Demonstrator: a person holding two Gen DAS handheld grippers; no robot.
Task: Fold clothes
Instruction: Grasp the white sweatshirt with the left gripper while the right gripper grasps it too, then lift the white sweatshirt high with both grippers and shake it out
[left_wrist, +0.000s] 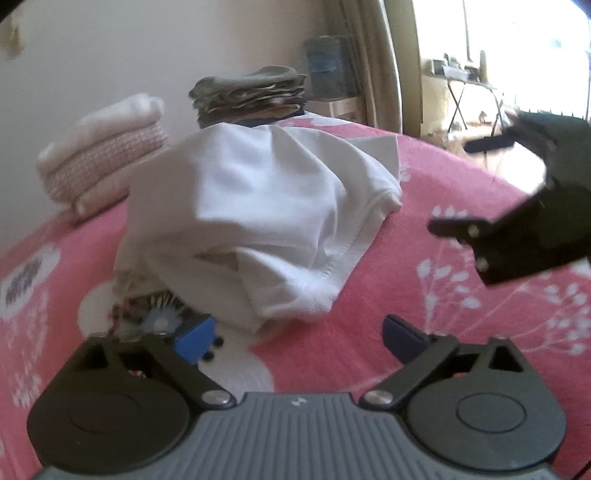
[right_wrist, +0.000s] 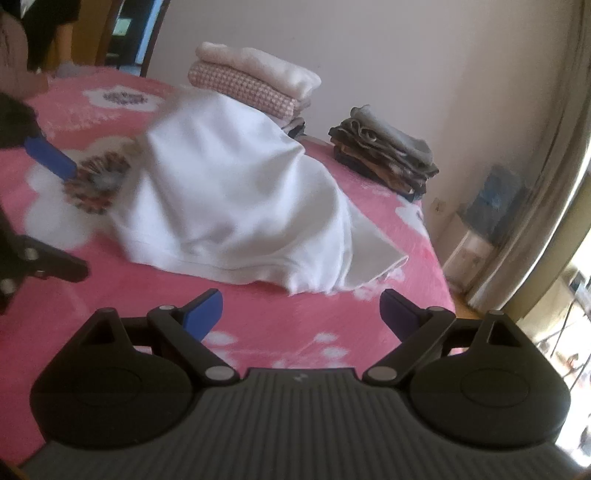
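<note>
While the white garment (left_wrist: 255, 218) lies crumpled mid-bed on the pink bedspread (left_wrist: 424, 302), the left gripper (left_wrist: 299, 338) hangs released just before it, and the right gripper (right_wrist: 301, 314), jaws spread, holds nothing beside it.

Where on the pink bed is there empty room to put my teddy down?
The bare pink bedspread between the white garment and the right hand-held gripper is free. So is the stretch right of the garment in the left view. It is crowded by the wall: the pink-and-white stack and the grey stack.
</note>
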